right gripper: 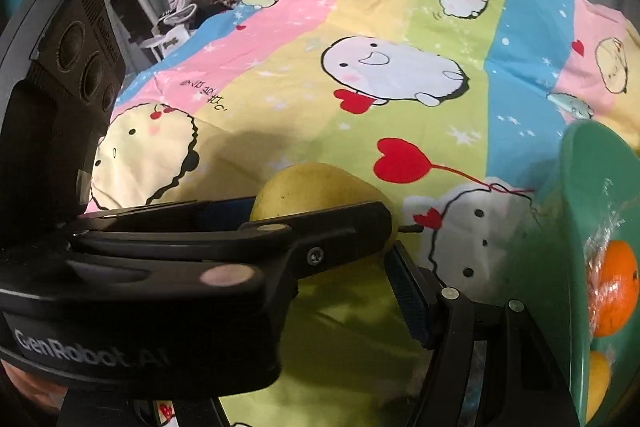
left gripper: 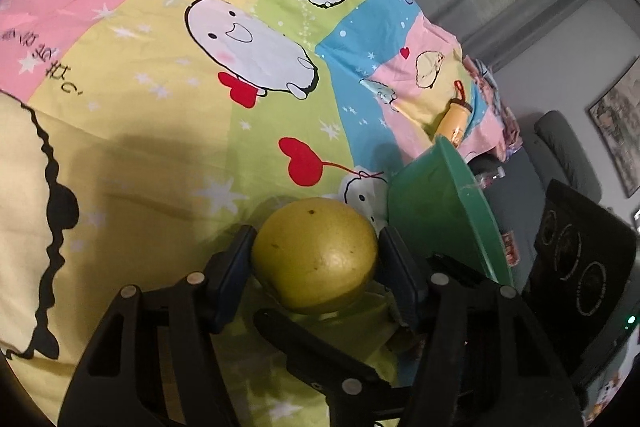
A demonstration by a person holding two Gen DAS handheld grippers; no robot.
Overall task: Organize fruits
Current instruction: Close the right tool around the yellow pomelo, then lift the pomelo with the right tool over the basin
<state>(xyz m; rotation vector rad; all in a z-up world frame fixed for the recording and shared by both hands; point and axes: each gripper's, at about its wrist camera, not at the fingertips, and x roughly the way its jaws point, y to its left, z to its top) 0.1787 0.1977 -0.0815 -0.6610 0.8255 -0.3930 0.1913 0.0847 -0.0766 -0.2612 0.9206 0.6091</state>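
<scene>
The left gripper [left gripper: 316, 259] has its pads pressed on either side of the big yellow-green citrus [left gripper: 316, 259], which sits on the cartoon sheet [left gripper: 160, 147]. Just to its right stands the green bowl [left gripper: 444, 211], tipped up by the right gripper [right gripper: 400, 291], whose one visible finger stands clear of the fruit; I cannot tell its grip. An orange [right gripper: 614, 287] already lies inside.

In the right wrist view the left tongs [right gripper: 320, 223] cover most of the yellow-green pomelo [right gripper: 304, 187], the green bowl [right gripper: 576, 227] is cut by the right edge, and the right tongs' own left finger is hidden.
</scene>
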